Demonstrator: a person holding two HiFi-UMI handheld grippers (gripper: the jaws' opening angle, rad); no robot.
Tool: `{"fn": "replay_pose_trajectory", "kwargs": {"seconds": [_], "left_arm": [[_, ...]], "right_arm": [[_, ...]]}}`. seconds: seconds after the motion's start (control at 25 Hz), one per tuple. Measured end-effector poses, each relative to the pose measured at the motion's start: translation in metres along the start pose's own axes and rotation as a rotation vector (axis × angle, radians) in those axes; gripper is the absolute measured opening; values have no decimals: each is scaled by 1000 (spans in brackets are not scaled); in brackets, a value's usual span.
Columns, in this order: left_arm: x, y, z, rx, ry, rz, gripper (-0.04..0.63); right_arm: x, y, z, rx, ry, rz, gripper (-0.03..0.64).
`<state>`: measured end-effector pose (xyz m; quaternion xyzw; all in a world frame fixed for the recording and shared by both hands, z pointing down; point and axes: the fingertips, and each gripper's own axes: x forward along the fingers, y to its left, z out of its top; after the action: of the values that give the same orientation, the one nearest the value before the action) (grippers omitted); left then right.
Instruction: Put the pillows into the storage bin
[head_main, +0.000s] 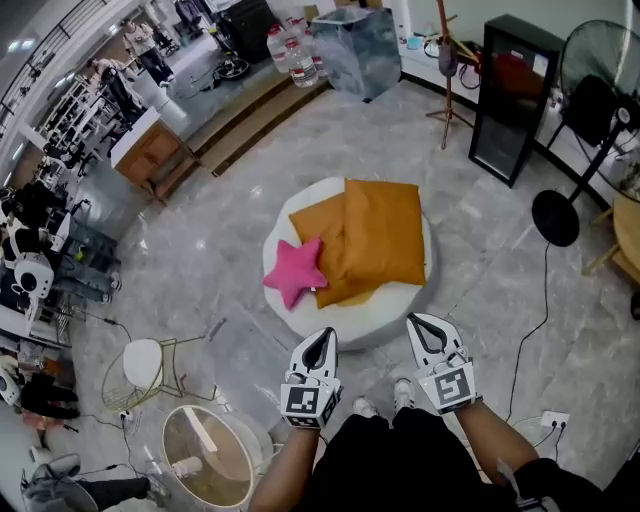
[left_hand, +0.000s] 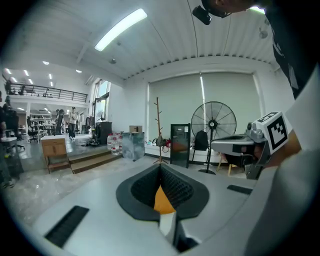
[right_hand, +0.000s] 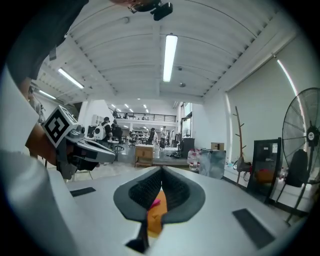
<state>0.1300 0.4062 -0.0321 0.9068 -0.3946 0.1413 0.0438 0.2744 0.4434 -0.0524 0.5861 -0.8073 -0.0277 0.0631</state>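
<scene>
Two orange pillows (head_main: 383, 232) (head_main: 325, 250) and a pink star pillow (head_main: 296, 270) lie on a round white ottoman (head_main: 400, 310) in the head view. A clear plastic storage bin (head_main: 243, 357) stands on the floor at the ottoman's left front. My left gripper (head_main: 323, 336) and right gripper (head_main: 416, 322) hover side by side just short of the ottoman's near edge, both shut with nothing in them. In the left gripper view the closed jaws (left_hand: 161, 168) show a sliver of orange pillow (left_hand: 163, 200) below. The right gripper view (right_hand: 161, 172) shows orange and pink there.
A standing fan (head_main: 556, 214), a black cabinet (head_main: 510, 98) and a coat rack (head_main: 446, 70) stand to the right and behind. At my left are a wire chair (head_main: 148, 366) and a round tub (head_main: 205, 456). A cable and power strip (head_main: 552, 419) lie on the right.
</scene>
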Motion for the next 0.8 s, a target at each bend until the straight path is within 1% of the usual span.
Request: {"fn": "replay_pose_trajectory", "kwargs": {"seconds": [0.2,0.28,0.36,0.44,0.48,0.56,0.64,0.72,0.8], "left_arm": [[48,28,7,18,6,-23,18],[63,39,10,25,2,-41,18],[76,50,19,12,-18,-70,18],[88,64,28,0,-35,-99,18],[94,72,31,5,-37,-109,18],[107,89,37,19,-36,-124,18],[121,107,38,16,-27,-135,18],[131,124,39,3,-19,-144,18],[138,138,41,-9,-24,-155,18]], "right_arm": [[47,-25,-16,99,30,-17,15],[63,-33,-12,108,25,-39,15],[81,-38,-2,94,39,-61,15],[102,-39,4,87,39,-67,15],[113,-39,5,100,41,-71,15],[135,-40,7,153,52,-87,15],[158,-41,8,210,65,-102,15],[180,-41,8,235,80,-107,15],[197,-42,5,236,87,-111,15]]}}
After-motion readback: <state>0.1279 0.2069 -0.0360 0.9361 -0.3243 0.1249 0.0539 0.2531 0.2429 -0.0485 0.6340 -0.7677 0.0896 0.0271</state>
